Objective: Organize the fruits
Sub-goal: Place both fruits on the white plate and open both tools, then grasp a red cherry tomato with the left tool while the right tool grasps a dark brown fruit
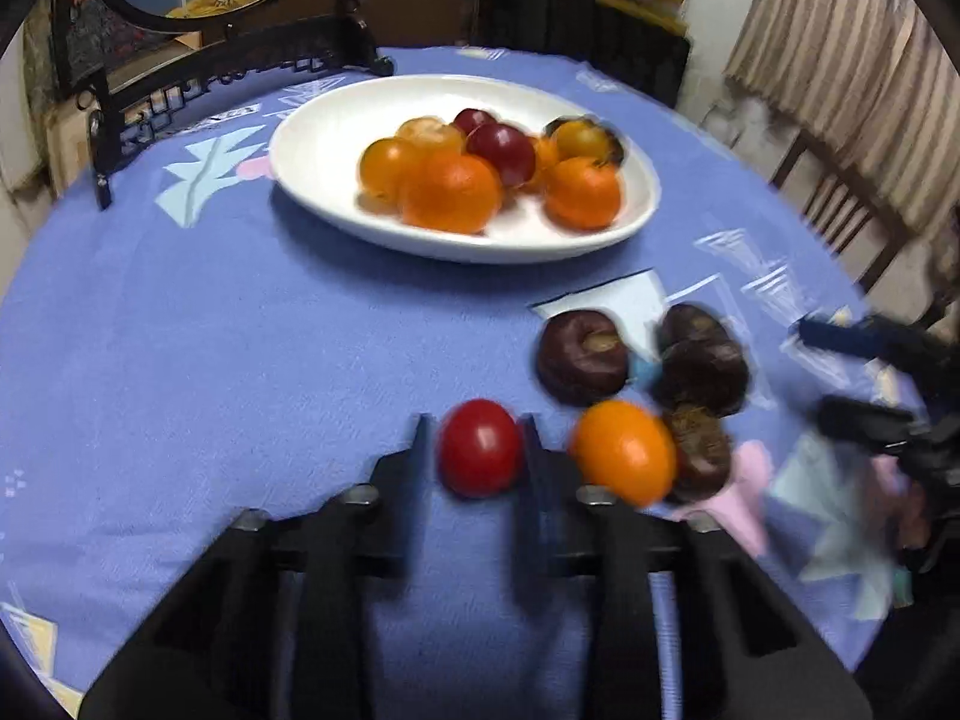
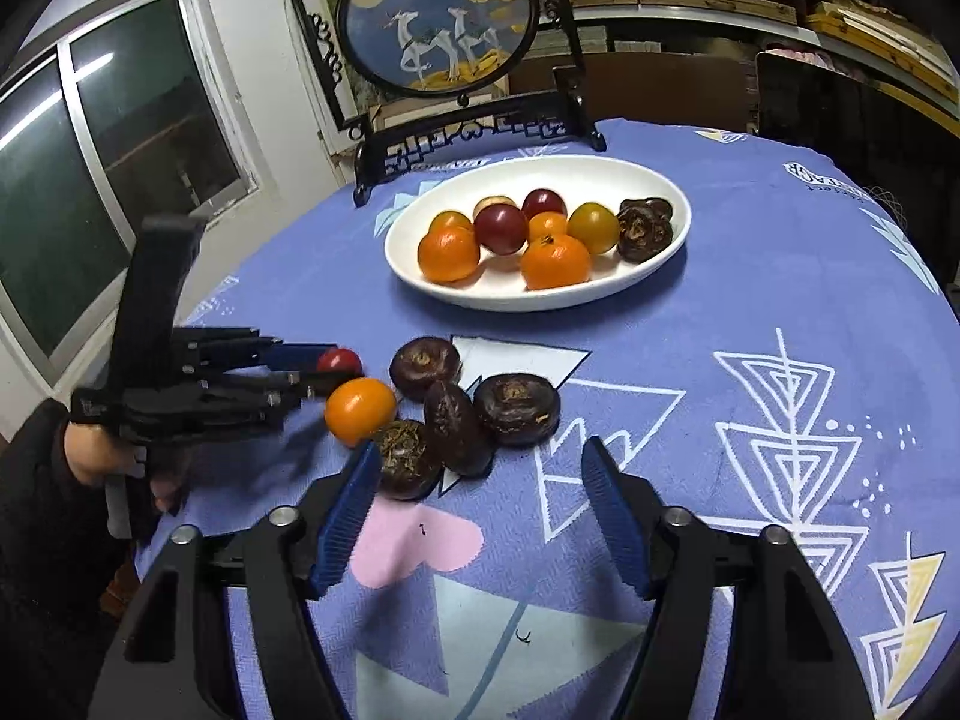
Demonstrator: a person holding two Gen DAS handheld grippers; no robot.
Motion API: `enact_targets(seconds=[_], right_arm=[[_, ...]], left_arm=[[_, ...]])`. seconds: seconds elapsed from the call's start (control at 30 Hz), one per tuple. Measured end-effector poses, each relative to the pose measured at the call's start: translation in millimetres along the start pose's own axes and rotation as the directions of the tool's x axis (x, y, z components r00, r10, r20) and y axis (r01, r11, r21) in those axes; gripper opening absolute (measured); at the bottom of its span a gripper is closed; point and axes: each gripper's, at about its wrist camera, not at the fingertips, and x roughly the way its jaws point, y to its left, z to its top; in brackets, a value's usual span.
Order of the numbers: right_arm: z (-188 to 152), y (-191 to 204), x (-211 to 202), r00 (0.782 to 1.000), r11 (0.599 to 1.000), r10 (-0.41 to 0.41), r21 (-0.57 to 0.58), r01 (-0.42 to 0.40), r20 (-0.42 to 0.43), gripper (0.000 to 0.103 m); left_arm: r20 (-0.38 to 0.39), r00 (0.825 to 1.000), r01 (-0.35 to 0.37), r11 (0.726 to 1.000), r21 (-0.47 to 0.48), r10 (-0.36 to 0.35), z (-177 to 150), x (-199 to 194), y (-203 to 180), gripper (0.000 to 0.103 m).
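while closed on red fruit — left gripper, right gripper agape

Both wrist views low over table, sharing white plate

A: Round table under a blue patterned cloth, white oval dish on it as our landmark.

B: Behind the dish?

A: A dark carved stand at the far edge.

B: And in front?

A: Loose fruit on the cloth: four dark brown ones clustered (some touching), an orange fruit beside them, a small red fruit just past it.
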Motion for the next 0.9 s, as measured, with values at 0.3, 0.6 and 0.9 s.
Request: enact_targets(seconds=[0.3, 0.6, 0.9], right_arm=[[14.0, 18.1, 30.5, 0.998, 0.997, -0.029, -0.073, 0.025, -0.051, 0.047], [20.3, 15.8, 23.4, 1.000, 0.999, 0.002, -0.054, -0.004, -0.029, 0.023], [100.0, -33.3, 5.0, 0.991, 0.991, 0.092, 0.086, -0.100, 0.097, 0.019]], left_arm=[[0.147, 0.989, 0.012, 1.000, -0.014, -0.010, -10.5, -36.8, -2.0, 0.025], [0.164, 0.986, 0.035, 0.998, -0.044, -0.028, -13.1, -44.2, 3.0, 0.026], [0.221, 0.973, 0.065, 0.998, -0.014, -0.060, 56.4, -44.4, -2.7, 0.026]])
